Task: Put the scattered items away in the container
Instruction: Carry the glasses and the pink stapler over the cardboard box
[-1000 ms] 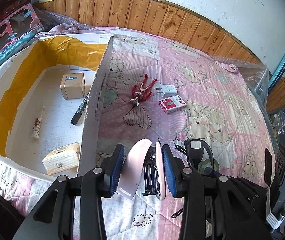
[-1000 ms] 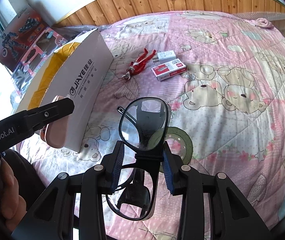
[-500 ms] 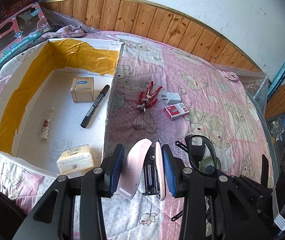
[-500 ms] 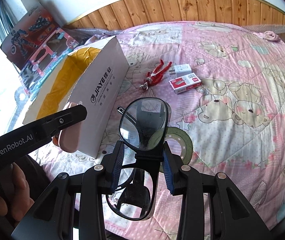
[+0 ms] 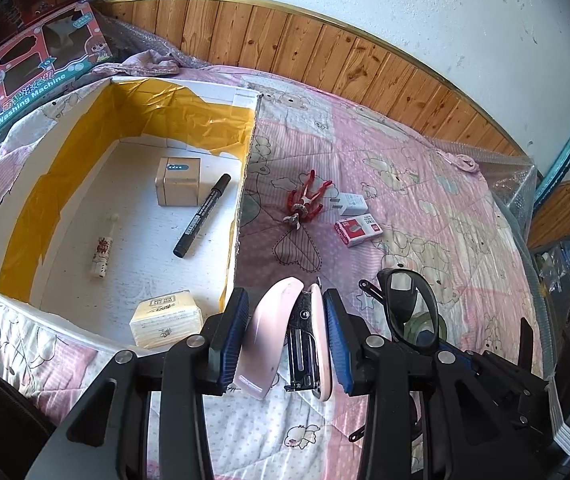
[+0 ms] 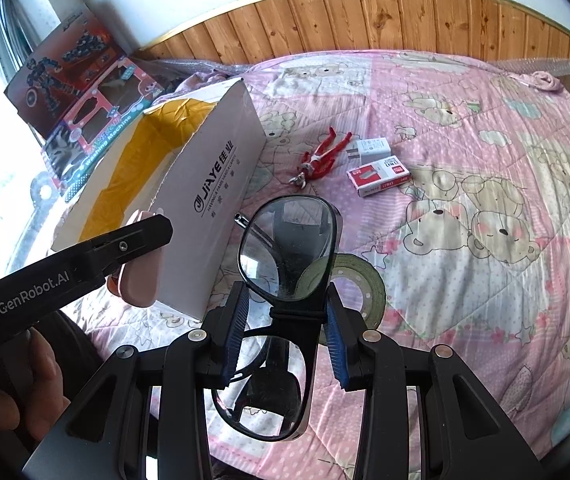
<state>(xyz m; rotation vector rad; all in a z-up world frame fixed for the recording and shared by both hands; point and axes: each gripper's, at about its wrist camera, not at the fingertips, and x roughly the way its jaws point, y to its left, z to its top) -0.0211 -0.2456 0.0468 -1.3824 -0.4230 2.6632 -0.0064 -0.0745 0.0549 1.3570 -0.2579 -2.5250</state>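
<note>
While the left gripper [image 5: 287, 344] clamped a pink stapler [image 5: 281, 344] between its blue pads, it hung above the pink bear-print quilt [image 5: 425, 208] just beside the near corner of the white cardboard box [image 5: 245, 184], still outside its wall. The right gripper [image 6: 285, 344] pinched a pair of black-framed glasses [image 6: 289, 248] at the bridge, one lens standing up ahead of the fingers and the other hanging below them; under it lay a roll of dark green tape [image 6: 359, 280] on the quilt.

Inside the box (its walls lined with yellow tape) sat a small beige carton [image 5: 179, 186], a black marker [image 5: 202, 216], a slim white tube [image 5: 102, 254] and a pale yellow tissue pack [image 5: 167, 320]. Out on the quilt, near the box's long side, lay a red figure [image 5: 305, 200], and just beyond it a white charger plug [image 5: 351, 203] touching or nearly touching a red-and-white staple box [image 5: 359, 230]. A bare hand [image 6: 17, 384] gripped the left tool's handle in the right wrist view.
</note>
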